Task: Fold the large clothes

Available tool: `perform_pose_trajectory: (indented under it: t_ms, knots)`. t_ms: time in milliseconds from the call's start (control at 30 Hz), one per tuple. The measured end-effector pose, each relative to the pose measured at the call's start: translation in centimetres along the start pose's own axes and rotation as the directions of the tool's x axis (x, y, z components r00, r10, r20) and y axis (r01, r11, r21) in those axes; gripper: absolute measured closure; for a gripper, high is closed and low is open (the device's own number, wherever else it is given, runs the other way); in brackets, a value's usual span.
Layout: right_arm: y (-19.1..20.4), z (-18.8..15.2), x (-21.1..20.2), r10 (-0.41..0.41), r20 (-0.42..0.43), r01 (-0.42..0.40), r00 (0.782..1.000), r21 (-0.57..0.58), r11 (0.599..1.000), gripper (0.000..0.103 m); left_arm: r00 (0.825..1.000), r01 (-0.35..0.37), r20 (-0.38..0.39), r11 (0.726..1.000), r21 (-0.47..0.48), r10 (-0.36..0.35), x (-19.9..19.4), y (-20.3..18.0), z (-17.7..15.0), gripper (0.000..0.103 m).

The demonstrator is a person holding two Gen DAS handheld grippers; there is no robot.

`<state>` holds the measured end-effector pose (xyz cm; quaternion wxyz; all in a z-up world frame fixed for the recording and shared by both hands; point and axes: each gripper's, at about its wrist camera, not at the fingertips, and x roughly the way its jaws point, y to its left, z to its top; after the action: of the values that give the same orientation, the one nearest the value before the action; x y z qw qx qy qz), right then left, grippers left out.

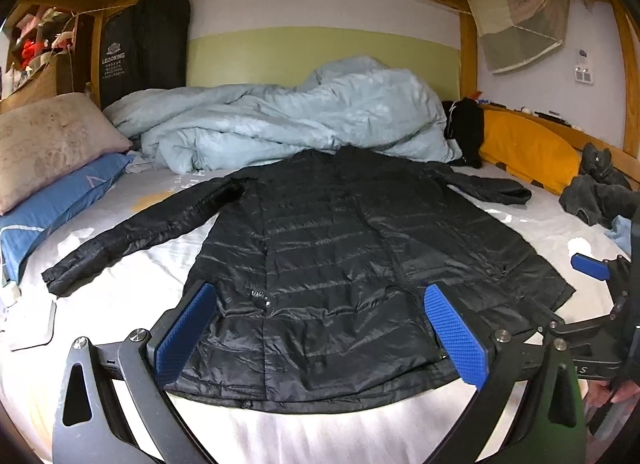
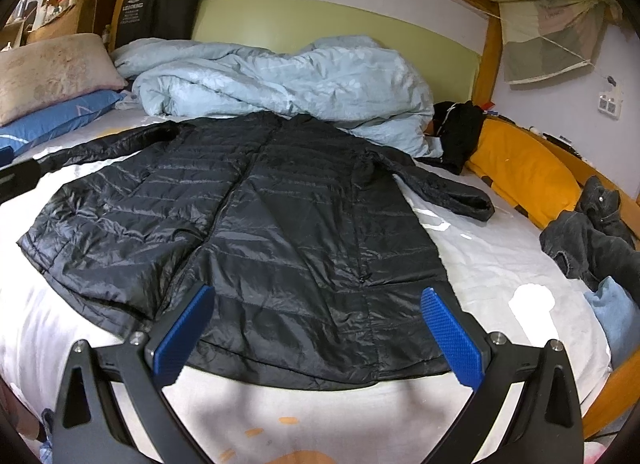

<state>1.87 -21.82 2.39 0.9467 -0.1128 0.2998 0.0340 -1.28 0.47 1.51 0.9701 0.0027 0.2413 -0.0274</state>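
A long black quilted jacket point(image 1: 320, 264) lies flat on the bed, hem toward me and both sleeves spread out; it fills the right wrist view too, jacket point(image 2: 260, 232). My left gripper point(image 1: 320, 328) hovers open above the hem, blue pads wide apart, nothing between them. My right gripper point(image 2: 320, 328) is also open over the hem's right half, holding nothing. The right gripper point(image 1: 592, 268) shows at the right edge of the left wrist view, with a hand below it.
A crumpled light blue duvet point(image 1: 280, 123) lies behind the jacket. Pillows point(image 1: 52, 167) are stacked at the left. A yellow cushion point(image 2: 524, 171) and dark clothes point(image 2: 592, 240) line the wooden rail on the right. The white sheet point(image 2: 500, 256) surrounds the jacket.
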Motion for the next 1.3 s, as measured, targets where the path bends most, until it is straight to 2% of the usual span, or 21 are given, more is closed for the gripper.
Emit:
perform_pose_trajectory:
  t_ms: [167,267,333,400,433,500,600,700,733,800,833,867,967,1033,1200,1300]
  knots:
    - [1.2,-0.7,0.9,0.111,-0.090,-0.117,0.990,-0.067,0.991,0.000,0.999,-0.022,-0.037,0.999,0.030,0.023,0.8,-0.4,-0.5,0.000]
    - [3.1,-1.9,1.4,0.179,-0.162,-0.204,0.970,-0.156,0.966,0.000,0.998,-0.023,-0.061,0.999,0.047,0.026,1.3,-0.6,-0.7,0.000]
    - [4.4,-2.8,1.8,0.193,-0.211,-0.238,0.958,-0.214,0.947,0.000,0.997,-0.025,-0.077,0.998,0.066,0.030,1.7,-0.8,-0.9,0.000]
    - [5.5,-3.8,2.2,0.135,-0.220,-0.197,0.966,-0.289,0.937,0.000,0.994,0.000,-0.109,0.996,0.091,0.010,2.2,-1.3,-1.2,0.000]
    - [6.0,-4.2,2.4,0.100,-0.220,-0.170,0.970,-0.324,0.931,0.000,0.989,0.039,-0.144,0.994,0.104,-0.023,2.7,-1.6,-1.4,0.000]
    - [6.2,-4.9,3.3,0.047,-0.241,-0.133,0.969,-0.353,0.926,0.000,0.980,0.081,-0.192,0.990,0.114,-0.058,3.4,-2.3,-1.9,0.000]
    - [4.7,-4.6,4.1,0.073,-0.296,-0.150,0.952,-0.246,0.958,0.000,0.966,0.102,-0.254,0.979,0.176,-0.055,4.5,-3.5,-3.0,0.000]
    - [3.1,-4.1,4.7,-0.038,-0.267,-0.029,0.963,-0.242,0.970,0.000,0.958,0.085,-0.286,0.963,0.254,-0.009,5.5,-4.6,-4.4,0.000]
    - [2.8,-4.1,4.9,-0.061,-0.262,-0.005,0.963,-0.244,0.970,0.000,0.950,0.099,-0.312,0.958,0.268,-0.011,5.9,-5.0,-4.8,0.000]
    - [1.9,-3.9,5.4,-0.075,-0.267,0.019,0.961,-0.209,0.978,0.000,0.919,0.165,-0.392,0.949,0.267,-0.050,6.9,-5.6,-6.0,0.000]
    - [1.4,-3.8,5.7,-0.075,-0.276,0.025,0.958,-0.181,0.983,0.000,0.908,0.174,-0.417,0.946,0.273,-0.047,7.4,-5.8,-6.5,0.000]
    - [0.9,-3.7,5.9,-0.075,-0.285,0.031,0.956,-0.154,0.988,0.000,0.902,0.159,-0.431,0.944,0.290,-0.020,7.9,-6.1,-7.0,0.000]
    - [-0.3,-3.4,6.3,-0.097,-0.286,0.064,0.953,-0.124,0.990,0.000,0.915,0.074,-0.397,0.939,0.337,0.071,8.6,-6.2,-7.6,0.000]
    - [-0.6,-3.5,6.4,-0.131,-0.276,0.100,0.952,-0.122,0.987,0.000,0.915,0.020,-0.388,0.951,0.309,0.107,9.1,-5.3,-7.2,0.000]
    - [-2.4,-3.3,7.0,-0.163,-0.285,0.152,0.945,-0.060,0.987,0.000,0.891,-0.157,-0.396,0.970,0.186,0.220,11.3,-0.9,-6.3,0.000]
    - [-3.6,-3.3,7.2,-0.160,-0.293,0.167,0.943,-0.002,0.986,0.000,0.880,-0.235,-0.392,0.963,0.129,0.267,12.0,1.7,-5.8,0.017]
